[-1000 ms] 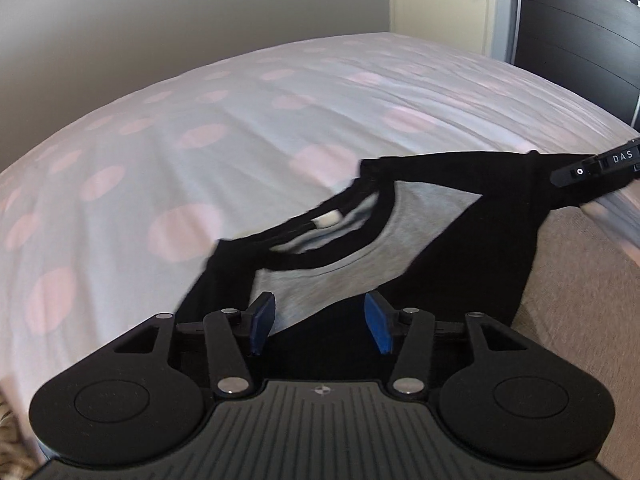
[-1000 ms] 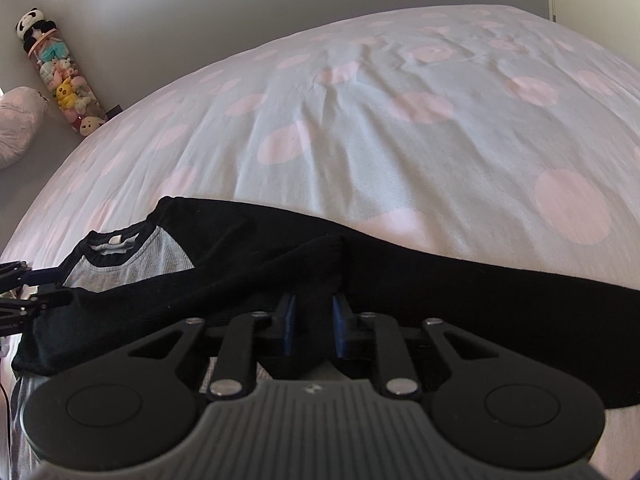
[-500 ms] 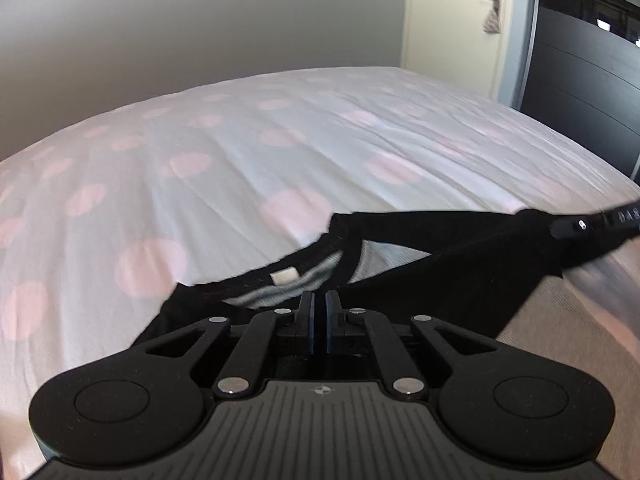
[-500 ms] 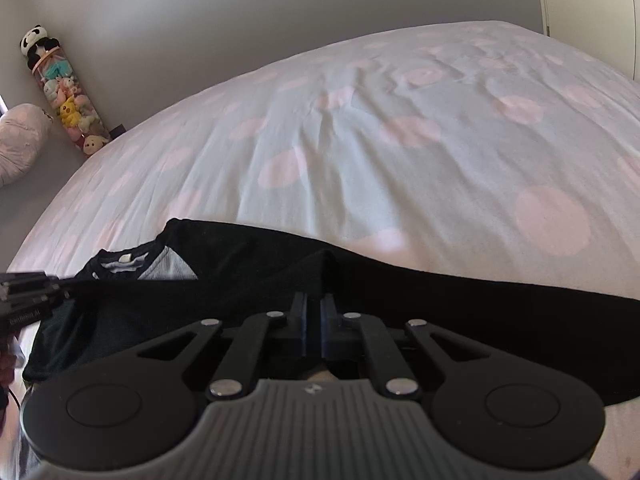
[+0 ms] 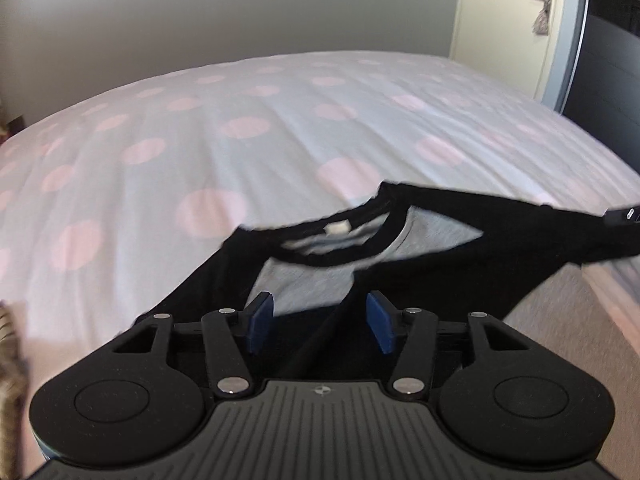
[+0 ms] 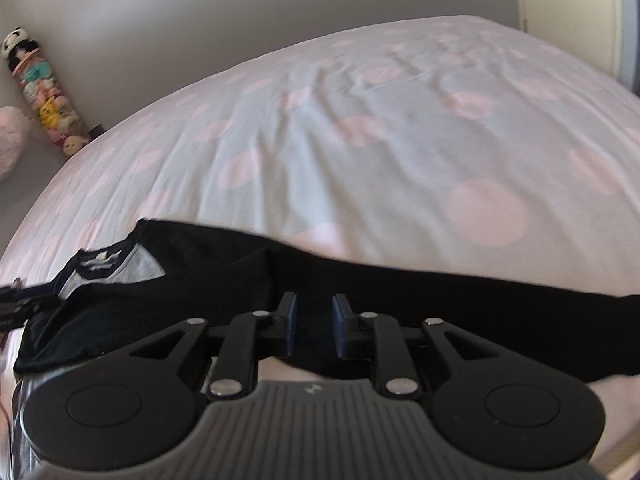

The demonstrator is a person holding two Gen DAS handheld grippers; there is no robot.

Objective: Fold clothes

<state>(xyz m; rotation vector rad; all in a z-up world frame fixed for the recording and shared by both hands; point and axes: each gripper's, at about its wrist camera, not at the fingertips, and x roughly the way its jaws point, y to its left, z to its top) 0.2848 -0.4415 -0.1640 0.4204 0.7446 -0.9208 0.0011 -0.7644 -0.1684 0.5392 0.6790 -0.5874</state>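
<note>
The left tool [image 5: 320, 322] points down and forward, its 2 blue pads [image 5: 260, 320] well apart and its jaws opening, with dark cloth lying between them, unpressed. The right tool [image 6: 314, 326] points down likewise, its jaws opening to a narrow gap with black cloth between.

one shirt [image 5: 316, 280], one bed [image 5: 240, 140], two tongs [image 5: 320, 322] [image 6: 314, 322], one door [image 5: 516, 20].

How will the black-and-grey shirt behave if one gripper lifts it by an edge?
Likely floppy: the shirt already lies in soft folds across the bed. Probably light: it looks like thin jersey, so the rest should drape and trail. It may drag rather than slide cleanly on the wrinkled cover.
</note>
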